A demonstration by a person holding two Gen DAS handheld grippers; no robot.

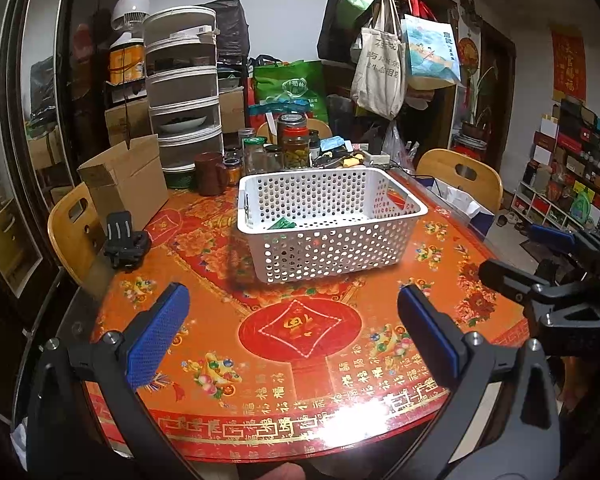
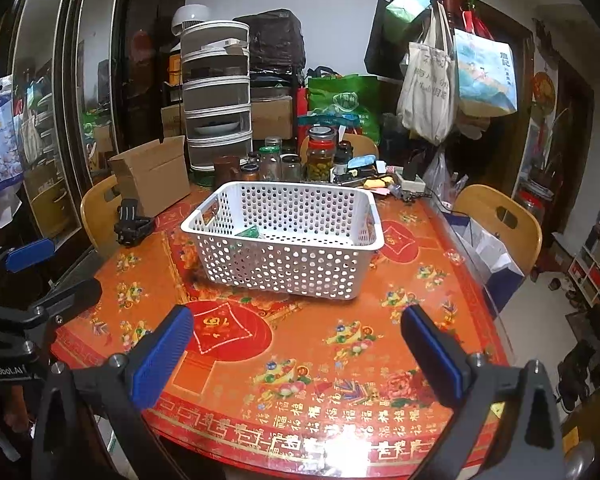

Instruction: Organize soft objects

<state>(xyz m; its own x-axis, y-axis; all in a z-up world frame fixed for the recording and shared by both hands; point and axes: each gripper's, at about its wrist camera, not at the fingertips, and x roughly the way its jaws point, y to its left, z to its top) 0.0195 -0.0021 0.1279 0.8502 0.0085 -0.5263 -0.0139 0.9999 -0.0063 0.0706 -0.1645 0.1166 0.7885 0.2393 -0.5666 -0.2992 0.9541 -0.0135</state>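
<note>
My left gripper [image 1: 292, 340] hangs released above the near edge of the red patterned table [image 1: 300, 360], and my right gripper [image 2: 296, 354] is likewise spread wide, holding nothing. The white perforated basket [image 1: 324, 240] sits mid-frame on the table, a small green packet [image 1: 282, 224] inside at its left; a cardboard box [image 1: 124, 180] stands at centre left.

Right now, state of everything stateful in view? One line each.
left gripper: open, empty, above the table
right gripper: open, empty, above the table
white basket: upright on the table, a green packet inside
cardboard box: flaps open
pickle jar: lid on, upright
brown mug: upright
tiered food cover: closed, a plate on one shelf
tote bags: hanging from the coat rack
</note>
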